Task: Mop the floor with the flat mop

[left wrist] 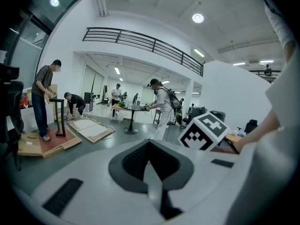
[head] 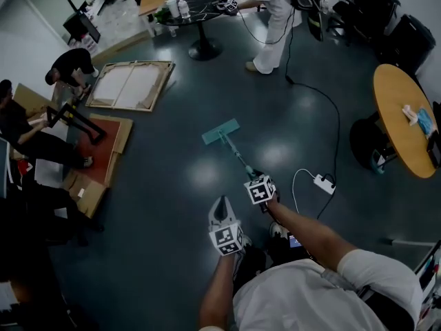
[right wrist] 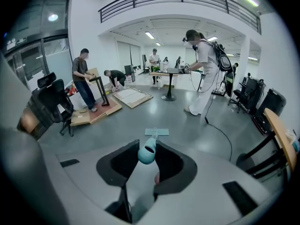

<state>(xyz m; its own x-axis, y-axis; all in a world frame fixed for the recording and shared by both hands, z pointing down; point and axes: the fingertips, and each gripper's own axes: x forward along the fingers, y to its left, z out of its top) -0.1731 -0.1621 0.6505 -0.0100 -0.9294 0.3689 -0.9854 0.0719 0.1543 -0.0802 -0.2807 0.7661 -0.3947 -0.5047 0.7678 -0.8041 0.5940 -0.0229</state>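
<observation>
The flat mop's teal head (head: 220,131) lies flat on the grey floor ahead of me, and its thin handle (head: 238,154) slopes back to my right gripper (head: 253,175). That gripper is shut on the handle near its top. In the right gripper view the handle's teal end (right wrist: 146,152) sits between the jaws of my right gripper (right wrist: 149,146), with the mop head (right wrist: 156,132) on the floor beyond. My left gripper (head: 220,203) is held lower left of the right one, apart from the mop. In its own view the left gripper (left wrist: 150,144) has its jaws together and holds nothing.
A white power strip (head: 324,183) with cables lies on the floor right of the mop. A round wooden table (head: 406,116) stands at the right, a black round table (head: 203,5) and a standing person (head: 272,19) ahead. A canvas frame (head: 131,85), cardboard and people occupy the left.
</observation>
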